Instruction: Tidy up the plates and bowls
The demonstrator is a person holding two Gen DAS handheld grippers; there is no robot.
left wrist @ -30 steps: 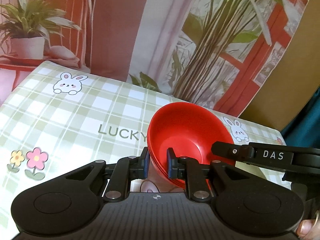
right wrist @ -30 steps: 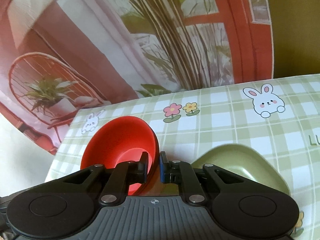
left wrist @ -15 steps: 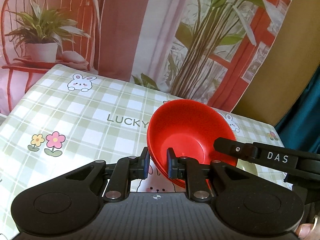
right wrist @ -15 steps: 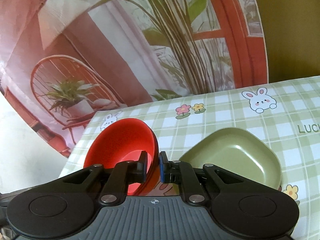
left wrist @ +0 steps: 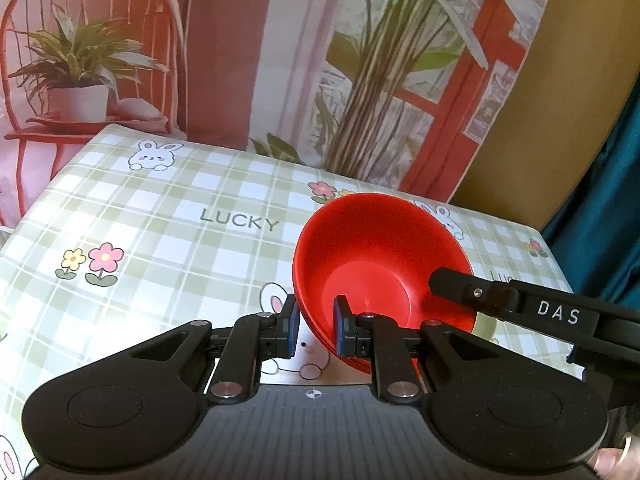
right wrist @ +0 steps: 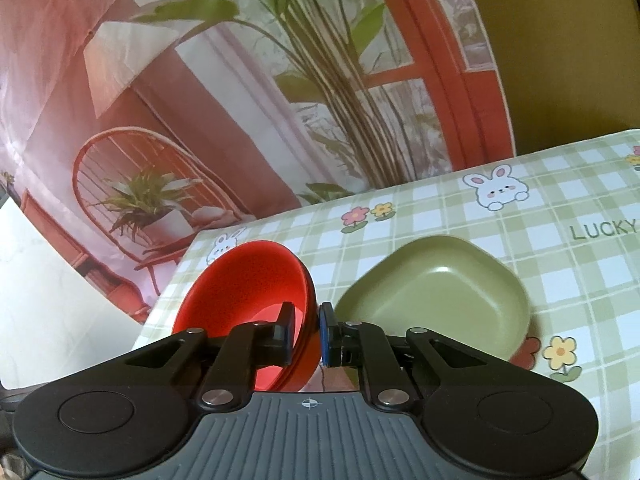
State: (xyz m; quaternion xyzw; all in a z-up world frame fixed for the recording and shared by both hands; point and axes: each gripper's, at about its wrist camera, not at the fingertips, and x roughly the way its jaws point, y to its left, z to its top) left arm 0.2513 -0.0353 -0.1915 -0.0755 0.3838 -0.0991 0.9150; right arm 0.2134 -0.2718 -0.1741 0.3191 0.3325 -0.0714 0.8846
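Observation:
A red bowl (left wrist: 380, 256), its rim layered as if more bowls nest in it, hangs tilted above the checked tablecloth (left wrist: 160, 240). My left gripper (left wrist: 316, 328) is shut on its near left rim, one pad inside and one outside. From the right, the right gripper's finger (left wrist: 452, 284) reaches the bowl's other side. In the right wrist view my right gripper (right wrist: 308, 330) is shut on the right rim of the red bowl (right wrist: 248, 280). A green square plate (right wrist: 436, 292) lies empty on the cloth just right of it.
The table (right wrist: 560, 280) ends at a printed backdrop of plants and a red chair (left wrist: 92, 60). Its left edge (right wrist: 168, 292) runs close under the bowl. A person's fingertip (left wrist: 608, 458) shows at the lower right.
Both grippers have carried the red bowl back and a little up from the backdrop. More of the cloth now shows, and the green plate has come out fully from behind the right gripper.

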